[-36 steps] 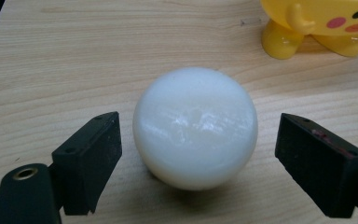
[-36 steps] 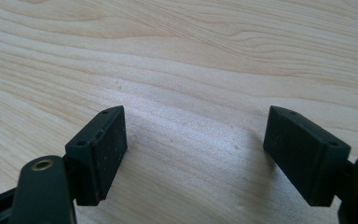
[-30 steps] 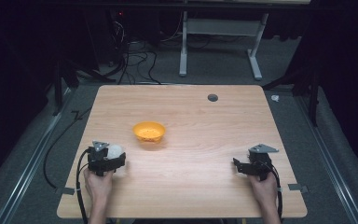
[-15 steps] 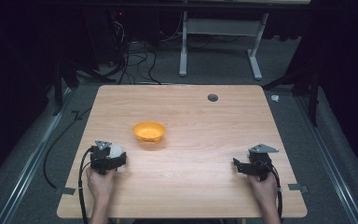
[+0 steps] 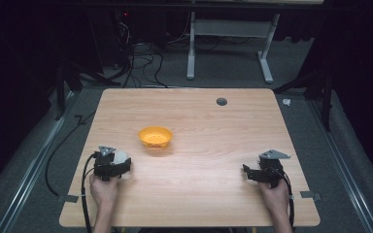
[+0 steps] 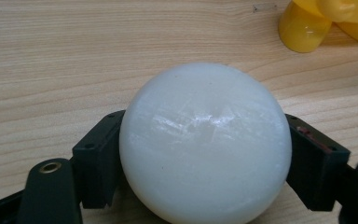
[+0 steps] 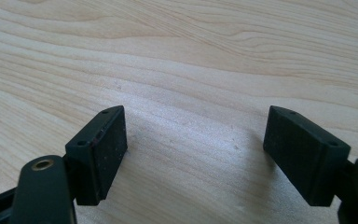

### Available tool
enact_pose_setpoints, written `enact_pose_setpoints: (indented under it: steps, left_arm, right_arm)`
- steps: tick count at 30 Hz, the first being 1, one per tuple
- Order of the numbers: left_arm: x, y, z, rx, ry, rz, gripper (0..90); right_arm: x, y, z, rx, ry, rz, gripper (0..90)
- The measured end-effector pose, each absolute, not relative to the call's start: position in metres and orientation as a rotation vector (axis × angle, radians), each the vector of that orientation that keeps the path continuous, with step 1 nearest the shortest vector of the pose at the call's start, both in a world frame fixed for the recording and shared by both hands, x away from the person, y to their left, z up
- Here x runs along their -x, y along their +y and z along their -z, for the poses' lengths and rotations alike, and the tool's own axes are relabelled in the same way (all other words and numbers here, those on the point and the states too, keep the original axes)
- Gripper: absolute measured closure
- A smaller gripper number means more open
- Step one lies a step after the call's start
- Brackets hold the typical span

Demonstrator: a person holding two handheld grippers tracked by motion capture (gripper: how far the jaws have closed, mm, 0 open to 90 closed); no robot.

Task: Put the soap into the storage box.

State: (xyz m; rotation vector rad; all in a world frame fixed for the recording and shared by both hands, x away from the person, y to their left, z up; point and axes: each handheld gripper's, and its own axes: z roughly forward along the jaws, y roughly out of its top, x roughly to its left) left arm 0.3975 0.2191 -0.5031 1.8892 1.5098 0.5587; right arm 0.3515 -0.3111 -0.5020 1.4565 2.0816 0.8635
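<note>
A white ball point(image 6: 205, 144) sits between the jaws of my left gripper point(image 6: 205, 163), which is shut on it just above the wooden table point(image 5: 209, 145). In the high view that gripper point(image 5: 120, 162) and the ball point(image 5: 120, 156) are at the table's front left. An orange bowl point(image 5: 155, 137) stands a short way beyond and to the right of them, and its yellow foot point(image 6: 303, 28) shows at the top right of the left gripper view. My right gripper point(image 5: 247, 172) rests at the front right. It is open over bare wood point(image 7: 196, 149).
A dark round grommet point(image 5: 221, 101) is set in the table's far right part. Cables point(image 5: 85, 194) trail from both grippers over the front edge. Beyond the table are a desk frame point(image 5: 228, 43) and floor cables.
The left gripper with the ball has crept very slightly to the right. The right gripper and the bowl have not moved.
</note>
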Motion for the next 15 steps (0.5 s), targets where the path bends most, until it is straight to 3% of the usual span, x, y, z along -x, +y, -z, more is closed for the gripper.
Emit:
enact_pose_setpoints:
  steps: [15]
  left_arm:
    - [-0.393, 0.22, 0.491, -1.871, 1.467, -0.549, 23.8]
  right_arm:
    - [-0.352, -0.311, 0.502, -1.456, 2.082, -0.862, 22.4]
